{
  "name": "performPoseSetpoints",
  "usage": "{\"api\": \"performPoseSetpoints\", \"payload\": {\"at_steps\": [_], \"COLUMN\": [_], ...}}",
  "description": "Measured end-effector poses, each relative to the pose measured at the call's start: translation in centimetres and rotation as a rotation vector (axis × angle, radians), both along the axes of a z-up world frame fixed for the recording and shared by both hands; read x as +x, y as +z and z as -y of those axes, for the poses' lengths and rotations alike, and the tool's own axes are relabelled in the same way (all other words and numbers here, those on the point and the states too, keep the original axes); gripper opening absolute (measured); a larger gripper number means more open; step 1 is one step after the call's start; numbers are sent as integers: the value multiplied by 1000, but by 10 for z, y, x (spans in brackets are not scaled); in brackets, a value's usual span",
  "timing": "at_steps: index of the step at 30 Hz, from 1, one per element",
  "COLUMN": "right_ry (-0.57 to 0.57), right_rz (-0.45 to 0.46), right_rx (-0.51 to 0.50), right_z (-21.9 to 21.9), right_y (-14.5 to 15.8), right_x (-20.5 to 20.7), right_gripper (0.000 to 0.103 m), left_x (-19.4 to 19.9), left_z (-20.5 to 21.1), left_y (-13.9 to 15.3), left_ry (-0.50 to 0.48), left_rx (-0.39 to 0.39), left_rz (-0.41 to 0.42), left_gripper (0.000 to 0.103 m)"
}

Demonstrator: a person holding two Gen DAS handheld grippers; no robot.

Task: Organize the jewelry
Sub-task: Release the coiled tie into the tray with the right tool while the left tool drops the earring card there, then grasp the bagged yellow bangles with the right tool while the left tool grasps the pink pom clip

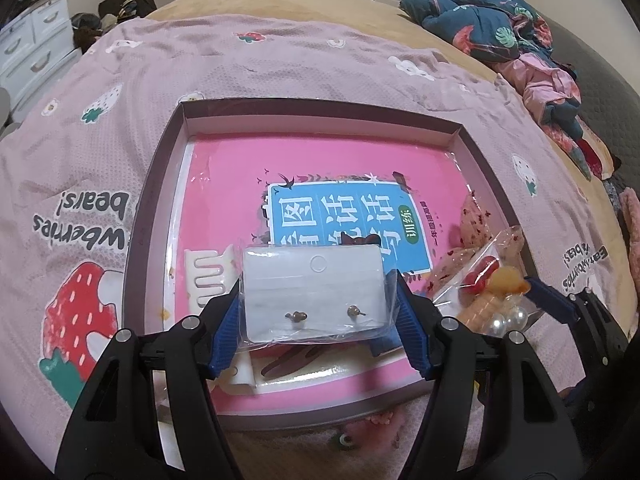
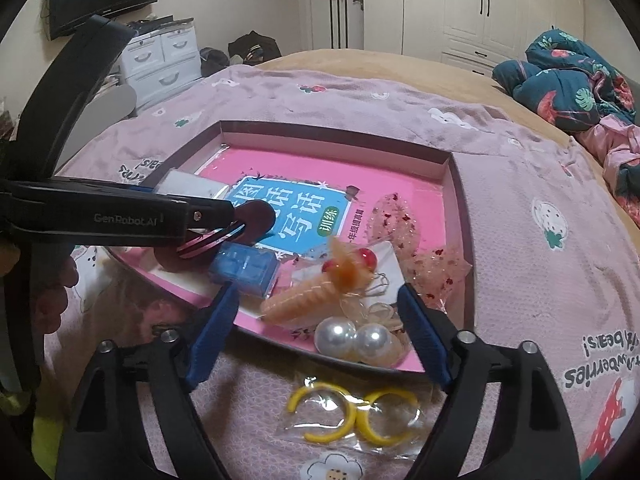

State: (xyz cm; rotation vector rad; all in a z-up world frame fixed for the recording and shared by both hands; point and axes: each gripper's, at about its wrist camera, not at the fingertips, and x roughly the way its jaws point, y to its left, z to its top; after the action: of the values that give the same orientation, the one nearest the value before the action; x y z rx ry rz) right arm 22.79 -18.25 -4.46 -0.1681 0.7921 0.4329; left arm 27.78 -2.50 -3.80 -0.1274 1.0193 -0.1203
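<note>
Nearest in the right wrist view, a clear packet of yellow hoop earrings lies on the pink bedspread, just short of the right gripper and between its two arms. That gripper's blue fingers stand spread with nothing pinched; they flank the near edge of the shallow box. Between the fingertips, apart from both, lie two large pearls and, just beyond, an orange ribbed hair clip with red beads, tangled in sheer ribbon. A small blue case sits just beside the left fingertip.

In the left wrist view, the left gripper pinches a clear bag holding a white earring card, its blue fingers pressing the bag's two sides. Two small studs show near the card's lower edge. The card hangs over the near part of the box, above the pink book lying inside it. A white comb-like clip lies to the left of the card, and what may be a dark brown hair clip shows under the bag, though the plastic blurs it.

Farther right in the box is a speckled translucent pouch. Beyond the box the bedspread runs up to a heap of floral bedding.
</note>
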Motion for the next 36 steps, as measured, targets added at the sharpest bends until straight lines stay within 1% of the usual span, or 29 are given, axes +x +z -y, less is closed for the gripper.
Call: {"api": "performPoseSetpoints", "payload": {"at_steps": [3, 6, 9, 16, 17, 19, 27, 30, 36], "right_ry": [-5, -16, -28, -58, -60, -69, -88, -89, -86], "right_rz": [6, 8, 13, 29, 31, 38, 61, 70, 88], "right_rx": [-8, 0, 4, 10, 10, 11, 14, 16, 15], "right_z": [3, 8, 15, 32, 34, 38, 48, 49, 51], "right_y": [3, 6, 10, 20, 21, 24, 34, 39, 45], "right_x": [-4, -8, -13, -22, -23, -25, -36, -40, -51], "right_gripper": [83, 87, 88, 89, 89, 90, 91, 91, 92], "left_x": [-1, -3, -5, -13, -14, -17, -31, -38, -53], "left_z": [0, 0, 3, 7, 8, 9, 7, 6, 4], "left_y": [0, 1, 2, 7, 8, 11, 28, 36, 47], "left_ry": [0, -4, -9, -17, -17, -17, -11, -7, -2], "left_rx": [-1, 2, 5, 7, 7, 5, 3, 0, 1], "left_rz": [1, 2, 2, 7, 9, 16, 51, 68, 93], "left_gripper": [58, 59, 63, 66, 66, 72, 72, 75, 75]}}
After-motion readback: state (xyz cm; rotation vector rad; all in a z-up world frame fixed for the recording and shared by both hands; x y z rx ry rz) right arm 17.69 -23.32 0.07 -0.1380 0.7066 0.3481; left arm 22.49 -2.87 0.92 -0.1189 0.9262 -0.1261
